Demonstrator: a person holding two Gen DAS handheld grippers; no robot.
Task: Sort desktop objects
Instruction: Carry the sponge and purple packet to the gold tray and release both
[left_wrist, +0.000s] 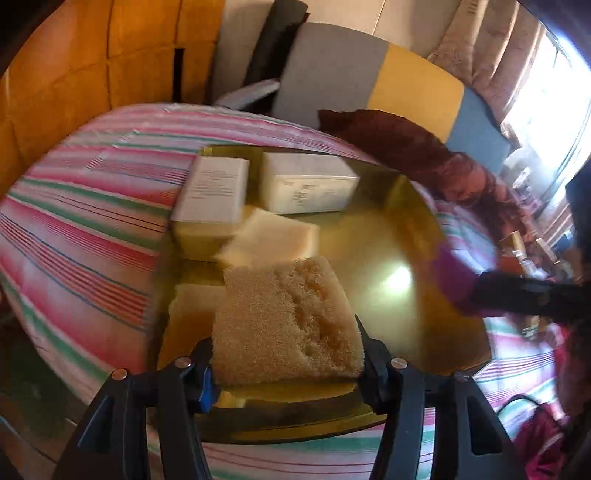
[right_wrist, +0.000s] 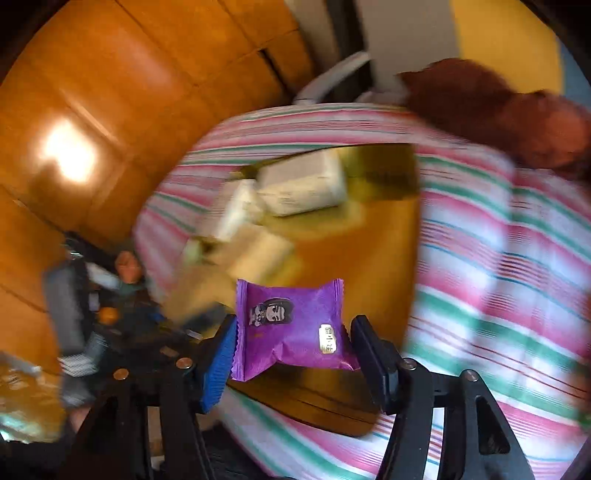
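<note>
My left gripper (left_wrist: 286, 363) is shut on a tan sponge (left_wrist: 284, 325) and holds it over a shiny gold tray (left_wrist: 406, 236). In the tray lie two white boxes (left_wrist: 212, 192) (left_wrist: 308, 182) and a pale block (left_wrist: 271, 238). My right gripper (right_wrist: 291, 345) is shut on a purple snack packet (right_wrist: 291, 328) above the near part of the gold tray (right_wrist: 369, 258). The white boxes (right_wrist: 303, 184) look blurred in the right wrist view. The right gripper with the purple packet (left_wrist: 454, 273) shows at the right of the left wrist view.
The tray rests on a pink, green and white striped cloth (left_wrist: 85, 206). A dark red cloth (left_wrist: 424, 155) lies at the far right edge. Orange wooden floor (right_wrist: 110, 92) lies beyond the table's left side. A grey, yellow and blue chair back (left_wrist: 369, 74) stands behind.
</note>
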